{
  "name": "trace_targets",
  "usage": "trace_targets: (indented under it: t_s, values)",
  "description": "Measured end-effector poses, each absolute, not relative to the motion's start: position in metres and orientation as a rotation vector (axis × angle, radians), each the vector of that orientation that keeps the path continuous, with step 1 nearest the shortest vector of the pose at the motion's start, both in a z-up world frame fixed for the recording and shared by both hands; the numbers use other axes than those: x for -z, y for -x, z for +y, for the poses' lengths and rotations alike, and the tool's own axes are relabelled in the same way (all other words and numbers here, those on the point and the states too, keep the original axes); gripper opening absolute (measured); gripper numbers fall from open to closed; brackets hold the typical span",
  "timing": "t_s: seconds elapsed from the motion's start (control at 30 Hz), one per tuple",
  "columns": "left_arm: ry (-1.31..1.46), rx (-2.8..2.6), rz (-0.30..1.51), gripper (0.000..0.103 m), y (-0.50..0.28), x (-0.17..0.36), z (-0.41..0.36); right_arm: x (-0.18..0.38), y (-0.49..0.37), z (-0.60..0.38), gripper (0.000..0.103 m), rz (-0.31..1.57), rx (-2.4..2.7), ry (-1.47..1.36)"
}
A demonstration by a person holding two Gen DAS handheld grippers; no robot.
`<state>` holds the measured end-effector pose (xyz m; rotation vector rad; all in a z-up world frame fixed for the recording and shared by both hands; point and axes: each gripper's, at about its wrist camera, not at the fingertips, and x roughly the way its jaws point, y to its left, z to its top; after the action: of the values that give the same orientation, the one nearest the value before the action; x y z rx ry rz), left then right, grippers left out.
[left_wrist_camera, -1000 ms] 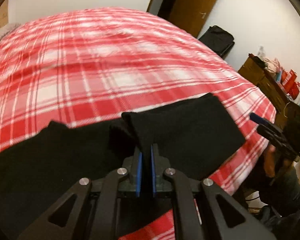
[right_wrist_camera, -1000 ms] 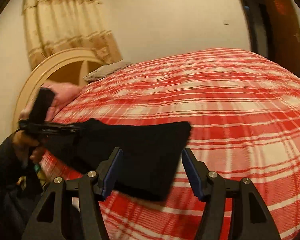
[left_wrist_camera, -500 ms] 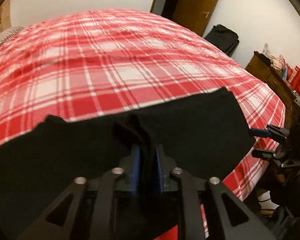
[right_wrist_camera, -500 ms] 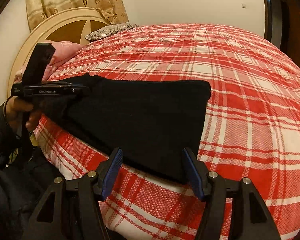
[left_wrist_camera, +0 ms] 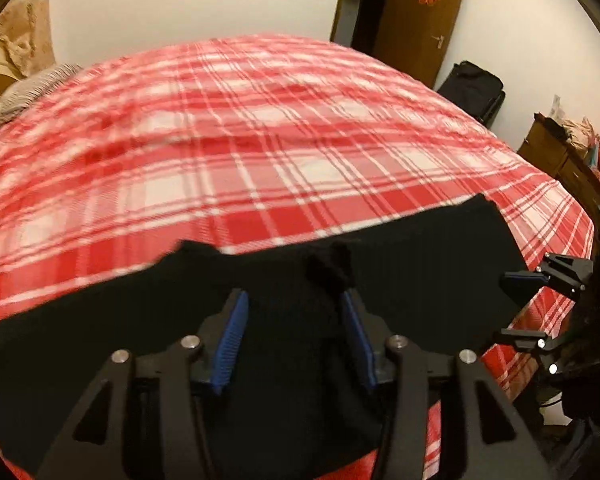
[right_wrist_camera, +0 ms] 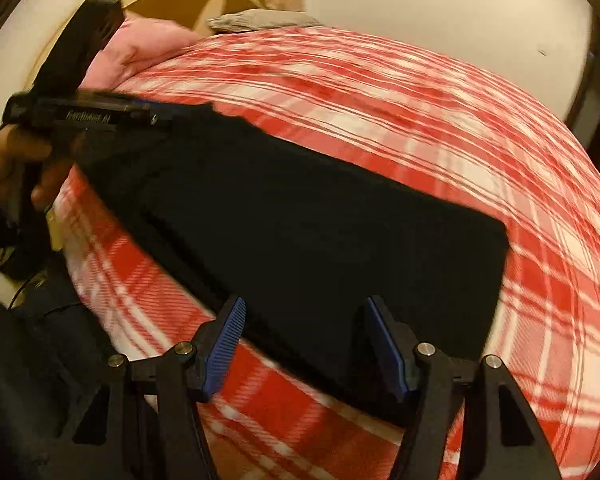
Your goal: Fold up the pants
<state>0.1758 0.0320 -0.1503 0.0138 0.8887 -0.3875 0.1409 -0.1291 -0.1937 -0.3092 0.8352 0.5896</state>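
Left wrist view shows your left gripper (left_wrist_camera: 294, 320) over the black pants (left_wrist_camera: 400, 280), its jaws having just been opening; a small tuft of cloth stands up against the right pad, the blue pads now apart and no longer pinching. The pants lie folded along the near edge of the red plaid bed (left_wrist_camera: 260, 140). Your right gripper (right_wrist_camera: 304, 332) hangs spread above the pants' end, gripping nothing.

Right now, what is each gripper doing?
Left gripper: jaws just opening, black pants released, a bunched bit between the pads.
Right gripper: open over the pants, holding nothing.
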Motion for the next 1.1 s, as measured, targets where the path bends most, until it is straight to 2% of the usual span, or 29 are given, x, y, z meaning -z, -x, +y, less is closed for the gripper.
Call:
trace_targets:
  t_s: [0.13, 0.37, 0.57, 0.77, 0.87, 1.1]
  values:
    - [-0.034, 0.272, 0.834, 0.064, -0.164, 0.136, 0.079, 0.173, -0.138, -0.105, 0.063, 0.771, -0.682, 0.28]
    - [0.031, 0.03, 0.835, 0.064, -0.149, 0.143, 0.186, 0.174, -0.14, -0.039, 0.063, 0.74, -0.807, 0.31]
    - [0.108, -0.085, 0.84, 0.064, -0.137, 0.167, 0.237, 0.21, -0.151, -0.009, 0.064, 0.835, -0.793, 0.379]
    - [0.159, -0.104, 0.88, 0.064, -0.141, 0.196, 0.246, 0.205, -0.145, -0.016, 0.066, 0.836, -0.808, 0.345]
    - [0.135, -0.103, 0.87, 0.07, -0.14, 0.202, 0.239, 0.2, -0.14, -0.018, 0.066, 0.821, -0.81, 0.323]
    - [0.155, -0.1, 0.864, 0.071, -0.14, 0.204, 0.243, 0.189, -0.129, -0.022, 0.066, 0.76, -0.802, 0.307]
